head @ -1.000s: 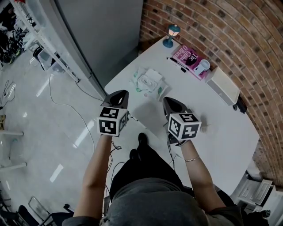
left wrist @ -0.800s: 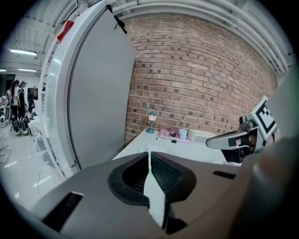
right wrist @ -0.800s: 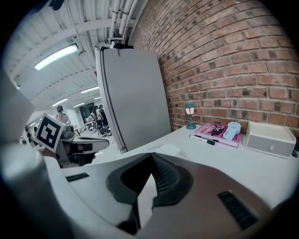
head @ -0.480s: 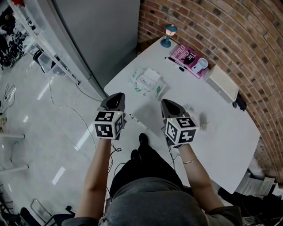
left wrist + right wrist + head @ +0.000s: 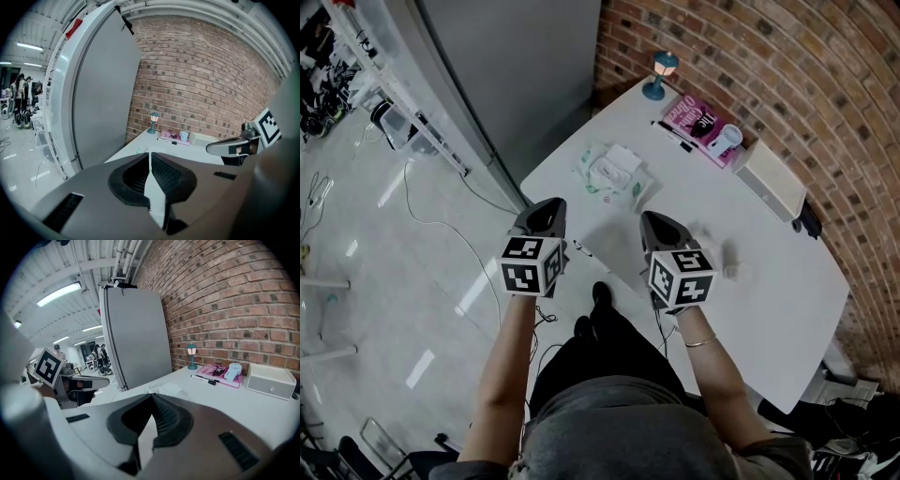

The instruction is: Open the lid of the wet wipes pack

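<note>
The wet wipes pack [image 5: 612, 173], white with green print, lies on the white table [image 5: 769, 281] near its left corner. A white rectangular flap sits at the pack's far end. Both grippers hover short of the pack, near the table's front edge. My left gripper [image 5: 547, 204] is shut and empty, at the table's edge, left of and nearer than the pack. My right gripper [image 5: 653, 218] is also shut and empty, right of and nearer than the pack. The left gripper [image 5: 150, 154] sees the pack [image 5: 139, 150] just past its tips. The right gripper [image 5: 152, 397] sees the pack [image 5: 165, 390] ahead.
A small blue lamp [image 5: 662, 73] stands at the far corner. A pink book [image 5: 698, 120] with a pale cup [image 5: 727, 141], a black pen [image 5: 675, 135] and a white box [image 5: 773, 178] line the brick wall. A crumpled white wipe [image 5: 731, 259] lies right of the right gripper. A grey panel [image 5: 516, 66] stands left.
Both grippers stay shut and nearly still. Only the head view has shifted slightly.
</note>
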